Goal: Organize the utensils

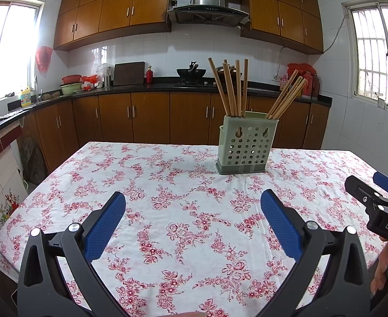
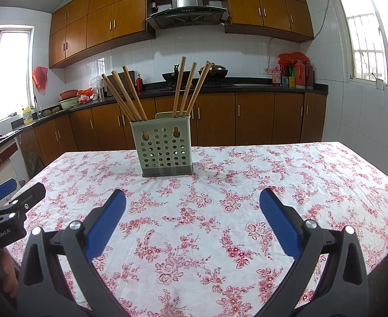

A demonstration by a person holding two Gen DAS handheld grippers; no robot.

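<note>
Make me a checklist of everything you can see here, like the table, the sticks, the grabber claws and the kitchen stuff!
Surface: table under a white cloth with pink flowers.
Job's things: green holder upright, chopsticks leaning in two bunches inside.
Clutter: nothing seen on the cloth.
Grippers: left gripper open, empty; right gripper open, empty; both short of the holder.
Cables: wire on the wall by the window.
Surroundings: wok, range hood, wooden cabinets.

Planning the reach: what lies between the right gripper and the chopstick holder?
Only bare floral tablecloth between right gripper and chopstick holder, per the right wrist view.
</note>
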